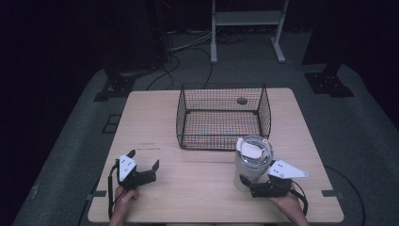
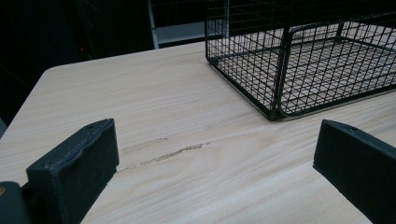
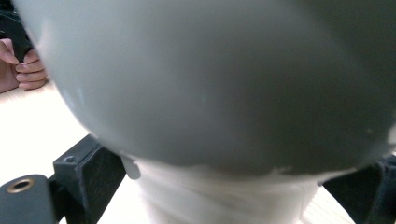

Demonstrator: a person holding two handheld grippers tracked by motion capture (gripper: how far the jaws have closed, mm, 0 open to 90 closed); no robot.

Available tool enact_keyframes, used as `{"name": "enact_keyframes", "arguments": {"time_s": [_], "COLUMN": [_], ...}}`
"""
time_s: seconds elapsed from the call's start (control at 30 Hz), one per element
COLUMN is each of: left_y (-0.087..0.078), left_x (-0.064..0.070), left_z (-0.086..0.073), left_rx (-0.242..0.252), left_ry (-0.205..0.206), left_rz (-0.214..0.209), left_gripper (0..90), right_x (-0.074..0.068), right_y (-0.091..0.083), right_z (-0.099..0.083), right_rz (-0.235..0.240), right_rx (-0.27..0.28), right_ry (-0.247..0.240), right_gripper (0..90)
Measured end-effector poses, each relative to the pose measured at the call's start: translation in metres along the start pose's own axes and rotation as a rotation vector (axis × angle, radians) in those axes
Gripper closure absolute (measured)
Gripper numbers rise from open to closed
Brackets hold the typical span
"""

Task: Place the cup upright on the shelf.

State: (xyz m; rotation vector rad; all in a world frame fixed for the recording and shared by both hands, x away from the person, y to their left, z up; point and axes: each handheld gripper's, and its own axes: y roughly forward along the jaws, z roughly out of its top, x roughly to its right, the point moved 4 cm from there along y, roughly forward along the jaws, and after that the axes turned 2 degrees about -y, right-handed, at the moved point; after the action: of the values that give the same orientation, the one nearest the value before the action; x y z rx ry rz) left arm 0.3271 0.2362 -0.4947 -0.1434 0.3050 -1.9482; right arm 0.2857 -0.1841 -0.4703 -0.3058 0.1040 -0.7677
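A tall plastic tumbler point(image 1: 251, 165) with a lid is seen standing upright on the table point(image 1: 197, 179), near the front edge on the right side and just in front of the wire basket point(image 1: 223, 115), which sits open-topped at the middle of the far half. The right gripper point(image 1: 245, 182) is set against the lower part of the tumbler from the near side; in the right gripper view the pale grey wall point(image 3: 210, 84) looms between the two black fingers point(image 3: 88, 172), and each finger appears pressed to, or just beside, the narrower base, so the tumbler is judged to be grasped, though firm contact on the far finger cannot be confirmed. The left gripper point(image 1: 143, 162) is held low over bare wood at the left front, its fingers point(image 2: 77, 172) spread wide with nothing between them. The tumbler is judged to be light if empty, stiff enough not to collapse under a squeeze, and smooth, so slipping is the main concern; whether anything is inside cannot be told. Because it is tall and held low, tipping is to be expected when lifted. A hold around the middle of the body, below the wider upper section, is judged safest. The lid point(image 1: 251, 149) should not be relied upon for carrying, since its fit cannot be judged.
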Motion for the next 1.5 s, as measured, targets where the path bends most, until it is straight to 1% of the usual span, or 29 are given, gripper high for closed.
{"name": "enact_keyframes", "arguments": {"time_s": [0.37,0.67,0.77,0.87,0.9,0.93,0.97,1.17,1.33,1.47,1.5], "left_y": [0.000,0.000,0.000,0.000,0.000,0.000,0.000,0.000,-0.001,-0.001,-0.001], "left_x": [0.000,0.000,-0.001,-0.001,-0.001,-0.001,0.000,0.000,0.000,0.000,0.000], "left_z": [0.000,0.000,0.000,0.000,0.000,0.000,0.000,0.000,0.000,0.000,0.000], "left_rx": [0.001,0.003,0.003,0.004,0.004,0.003,0.002,0.002,0.002,0.002,0.002], "left_ry": [-0.003,-0.005,-0.006,-0.006,-0.006,-0.006,-0.005,-0.005,-0.007,-0.007,-0.007], "left_rz": [0.001,0.000,-0.001,-0.001,-0.001,-0.001,0.000,0.000,0.000,0.000,0.000], "left_gripper": [0.0,0.0,0.0,0.0,0.0,0.0,0.0,0.0,0.0,0.0,0.0], "right_x": [-0.001,-0.003,-0.003,-0.004,-0.004,-0.004,-0.004,-0.002,0.001,0.002,0.002], "right_y": [0.005,0.004,0.003,0.002,0.002,0.001,0.000,-0.002,-0.001,0.004,0.004], "right_z": [0.002,0.001,0.002,0.003,0.003,0.005,0.009,0.029,0.048,0.061,0.061], "right_rz": [-0.016,-0.025,-0.018,0.006,0.006,0.012,0.015,0.028,0.031,0.045,0.045], "right_rx": [0.027,0.043,0.036,0.046,0.046,0.051,0.059,0.093,0.098,0.097,0.097], "right_ry": [-0.011,-0.023,-0.028,-0.007,-0.007,-0.002,-0.012,-0.018,-0.037,-0.048,-0.048], "right_gripper": [7.7,8.6,8.7,8.7,8.7,8.7,8.7,8.7,8.7,8.7,8.7]}}
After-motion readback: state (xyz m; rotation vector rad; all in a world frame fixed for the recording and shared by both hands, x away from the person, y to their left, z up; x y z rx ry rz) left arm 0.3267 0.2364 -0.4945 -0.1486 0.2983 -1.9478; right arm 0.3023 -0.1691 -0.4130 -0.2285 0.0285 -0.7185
